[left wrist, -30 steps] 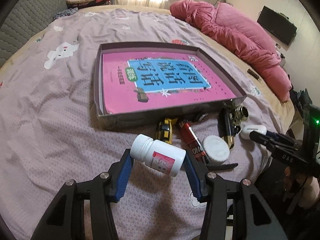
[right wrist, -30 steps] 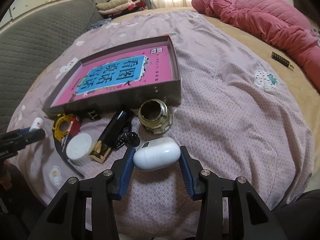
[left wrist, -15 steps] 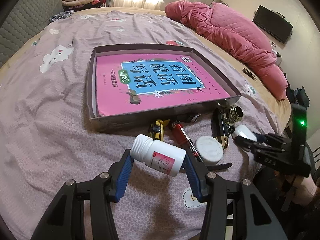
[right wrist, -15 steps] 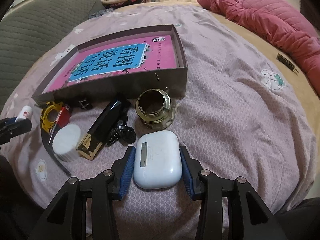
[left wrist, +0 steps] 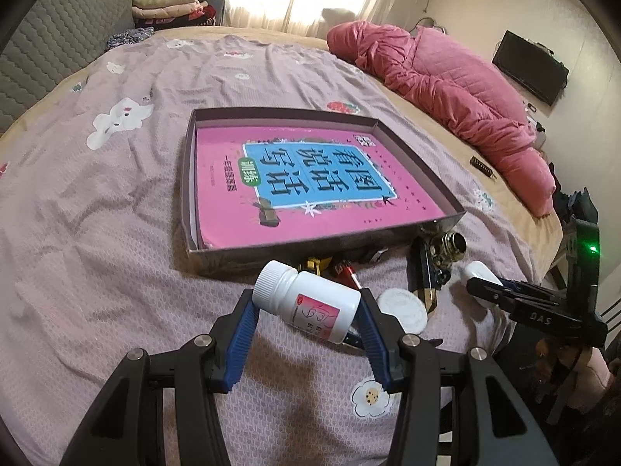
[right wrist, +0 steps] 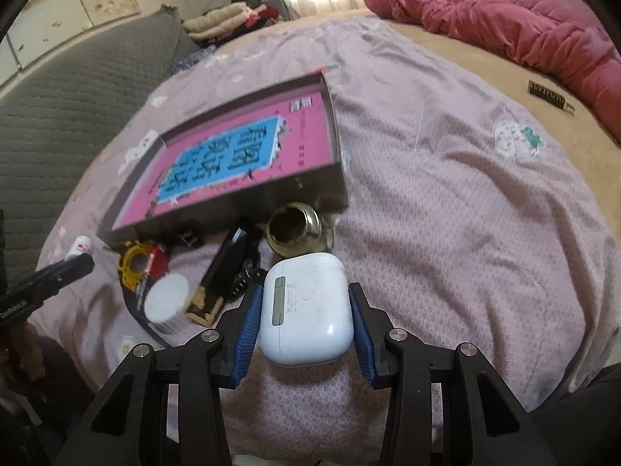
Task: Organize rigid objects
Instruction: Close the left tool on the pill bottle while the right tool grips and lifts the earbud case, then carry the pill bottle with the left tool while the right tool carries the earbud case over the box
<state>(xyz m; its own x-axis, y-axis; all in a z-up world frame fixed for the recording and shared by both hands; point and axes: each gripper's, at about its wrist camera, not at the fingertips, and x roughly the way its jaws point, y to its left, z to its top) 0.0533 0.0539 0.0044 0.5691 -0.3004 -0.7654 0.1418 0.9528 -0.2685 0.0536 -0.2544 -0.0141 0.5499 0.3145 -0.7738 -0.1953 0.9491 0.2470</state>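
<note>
My left gripper (left wrist: 306,306) is shut on a white pill bottle (left wrist: 306,303) with a pink label, held tilted above the bedspread just in front of the shallow dark box (left wrist: 295,258). A pink book (left wrist: 306,178) lies flat inside that box. My right gripper (right wrist: 304,308) is shut on a white earbud case (right wrist: 306,306), lifted near the box's right front corner (right wrist: 333,190). The right gripper also shows in the left wrist view (left wrist: 481,281), still holding the case.
Loose items lie along the box's front wall: a brass ring (right wrist: 297,229), a black and gold bar (right wrist: 221,275), a white round lid (right wrist: 167,299), a yellow piece (right wrist: 134,264) and a red tube (left wrist: 347,270). A pink quilt (left wrist: 446,89) is heaped at the far right.
The right gripper has lifted and tipped the earbud case so its flat back faces the camera. The left gripper has risen slightly with the bottle and the box looks nearer.
</note>
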